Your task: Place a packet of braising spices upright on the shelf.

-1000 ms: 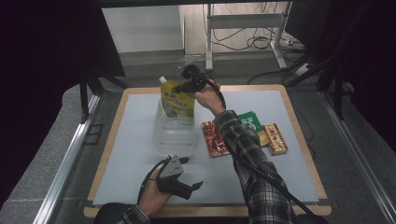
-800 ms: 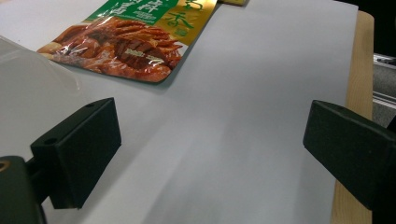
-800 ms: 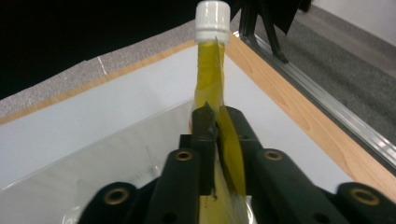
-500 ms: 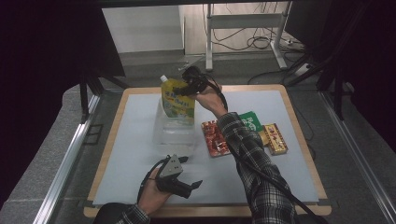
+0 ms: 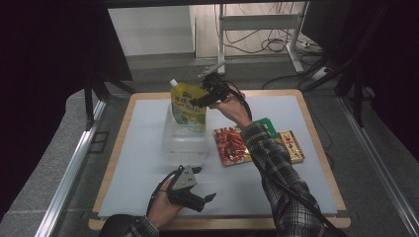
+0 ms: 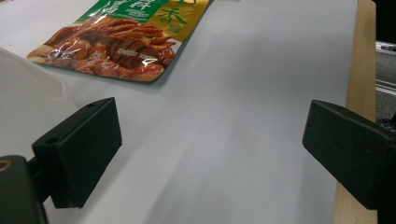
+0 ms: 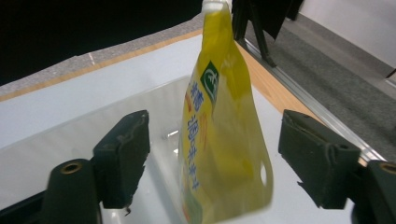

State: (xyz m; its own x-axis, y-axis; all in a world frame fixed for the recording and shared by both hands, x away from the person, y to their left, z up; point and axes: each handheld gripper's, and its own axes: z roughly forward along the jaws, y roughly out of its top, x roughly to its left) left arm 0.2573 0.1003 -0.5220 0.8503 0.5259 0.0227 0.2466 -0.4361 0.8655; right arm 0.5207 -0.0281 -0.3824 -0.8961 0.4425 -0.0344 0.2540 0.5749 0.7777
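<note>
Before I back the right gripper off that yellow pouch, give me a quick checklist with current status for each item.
1. Right gripper open: ok, both fingers stand apart from the yellow spouted stand-up pouch.
2. Pouch inside the clear plastic container: ok, its base sits within the walls in the high view.
3. Pouch upright without support: cannot tell; it leans slightly and looks blurred.
4. Retreat path: ok, the red snack packet lies flat beside the container, below the arm.
5. Left gripper out of the way: ok, open, near the table's front edge.
</note>
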